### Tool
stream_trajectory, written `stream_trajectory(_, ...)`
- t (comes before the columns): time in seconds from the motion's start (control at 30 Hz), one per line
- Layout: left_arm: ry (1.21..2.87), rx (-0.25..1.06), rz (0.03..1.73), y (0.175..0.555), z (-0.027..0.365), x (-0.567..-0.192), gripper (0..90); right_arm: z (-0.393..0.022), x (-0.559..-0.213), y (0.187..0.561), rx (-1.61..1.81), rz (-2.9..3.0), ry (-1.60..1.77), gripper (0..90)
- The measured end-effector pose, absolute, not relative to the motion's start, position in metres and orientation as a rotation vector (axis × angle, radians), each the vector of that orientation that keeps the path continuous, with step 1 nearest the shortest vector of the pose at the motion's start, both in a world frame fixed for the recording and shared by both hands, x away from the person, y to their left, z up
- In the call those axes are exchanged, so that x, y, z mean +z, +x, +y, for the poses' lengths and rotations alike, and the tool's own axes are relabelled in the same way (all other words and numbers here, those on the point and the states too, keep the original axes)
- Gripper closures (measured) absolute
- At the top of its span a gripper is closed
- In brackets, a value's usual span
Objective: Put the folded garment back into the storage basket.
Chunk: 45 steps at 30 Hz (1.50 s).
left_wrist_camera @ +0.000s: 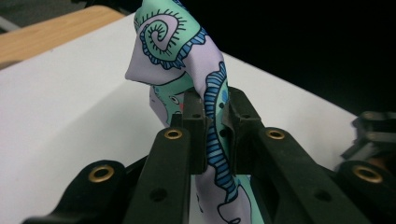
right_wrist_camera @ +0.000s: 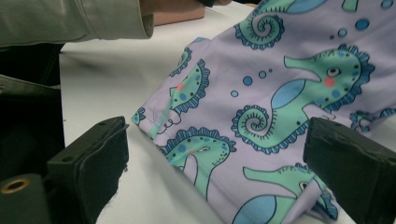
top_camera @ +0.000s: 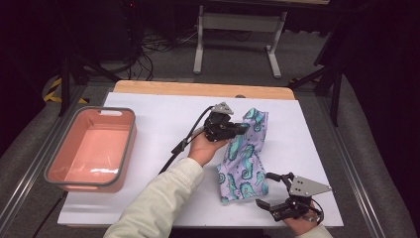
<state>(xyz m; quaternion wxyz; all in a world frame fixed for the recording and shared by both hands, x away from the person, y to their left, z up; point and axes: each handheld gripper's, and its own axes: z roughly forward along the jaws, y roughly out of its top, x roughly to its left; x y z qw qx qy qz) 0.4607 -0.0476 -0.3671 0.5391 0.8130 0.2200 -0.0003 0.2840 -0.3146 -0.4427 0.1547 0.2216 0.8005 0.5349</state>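
Right tongs (top_camera: 270,191) agape beside cloth (top_camera: 243,158); long axis near-to-far.

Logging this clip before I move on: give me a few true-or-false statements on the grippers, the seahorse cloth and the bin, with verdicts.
1. The left gripper is shut on the seahorse cloth. True.
2. The right gripper is clamped on the cloth. False: its jaws stand open beside the cloth's near edge.
3. The cloth lies inside the pink bin. False: it is on the white table, right of the bin.
4. The bin holds nothing. True.
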Motion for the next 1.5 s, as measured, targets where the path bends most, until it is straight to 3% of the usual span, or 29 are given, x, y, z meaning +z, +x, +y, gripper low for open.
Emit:
stream_trajectory(0.7,1.772,-0.044,0.382,0.444,-0.013,-0.313,80.9,-0.316,-0.443,0.285,1.547,2.289,0.645,7.2)
stream_trajectory(1.5,1.732,-0.022,0.238,0.437,0.032,-0.275,80.9,-0.315,-0.443,0.285,1.534,2.293,0.644,7.2)
